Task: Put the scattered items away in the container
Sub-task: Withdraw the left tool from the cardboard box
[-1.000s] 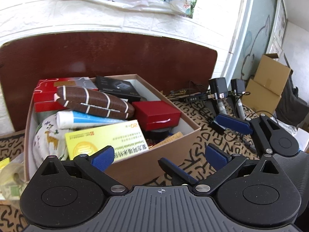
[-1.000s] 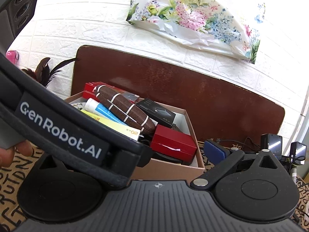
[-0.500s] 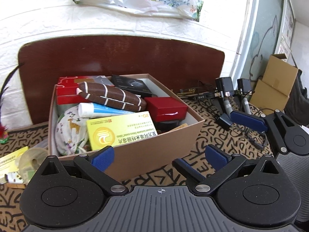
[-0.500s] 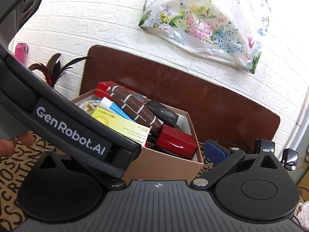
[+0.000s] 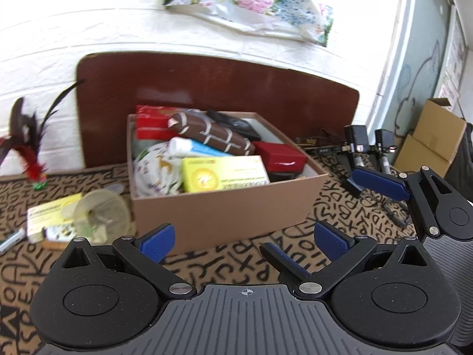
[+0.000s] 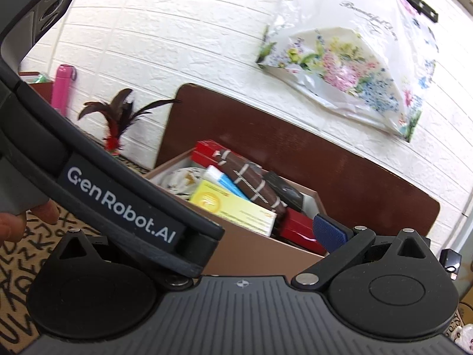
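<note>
Lettering "GenRobot.AI" runs along the left claw's body across the right wrist view. Left claw is spread wide and holds nothing; right claw is spread too. Beyond, the brown box sits full on the patterned desk, a tape roll and a yellow carton loose beside its left wall; their print is blurred.

The box sits on the patterned cloth, before the board. A tape roll lies left of it, chargers right.
</note>
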A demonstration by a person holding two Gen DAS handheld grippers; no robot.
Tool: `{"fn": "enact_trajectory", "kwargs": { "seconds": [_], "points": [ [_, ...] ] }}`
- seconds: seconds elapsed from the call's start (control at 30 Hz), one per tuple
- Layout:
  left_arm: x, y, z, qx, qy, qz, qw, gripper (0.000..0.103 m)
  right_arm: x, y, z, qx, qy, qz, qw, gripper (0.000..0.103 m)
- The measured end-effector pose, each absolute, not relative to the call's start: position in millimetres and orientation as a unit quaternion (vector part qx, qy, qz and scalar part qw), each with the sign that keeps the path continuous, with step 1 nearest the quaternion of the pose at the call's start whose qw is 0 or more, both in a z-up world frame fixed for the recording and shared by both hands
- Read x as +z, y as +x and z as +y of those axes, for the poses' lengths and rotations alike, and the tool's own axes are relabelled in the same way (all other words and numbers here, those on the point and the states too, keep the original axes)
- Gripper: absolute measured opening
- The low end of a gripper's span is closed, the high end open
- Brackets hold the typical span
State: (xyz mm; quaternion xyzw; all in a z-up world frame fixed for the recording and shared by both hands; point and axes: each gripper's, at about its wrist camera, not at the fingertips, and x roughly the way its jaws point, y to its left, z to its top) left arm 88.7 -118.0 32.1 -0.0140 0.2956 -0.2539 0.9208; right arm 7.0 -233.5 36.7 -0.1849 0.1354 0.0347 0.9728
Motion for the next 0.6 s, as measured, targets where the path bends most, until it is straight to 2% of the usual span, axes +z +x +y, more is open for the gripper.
{"fn": "enact_trajectory", "kwargs": {
  "seconds": [0.23,0.47,0.6],
  "points": [
    [32,67,-98,-0.212,-0.021,0.302,0.929,0.103,41,-9,-217,0.038,-0.173,0.153,0.972,0.102],
    [35,58,-91,-0.175,-0.025,0.296,0.939,0.103,36,-16,-229,-0.004,-0.13,0.207,0.97,0.102],
    [33,56,-96,-0.166,-0.014,0.298,0.94,0.103,40,-20,-241,-0.027,-0.095,0.211,0.973,0.102]
  ]
}}
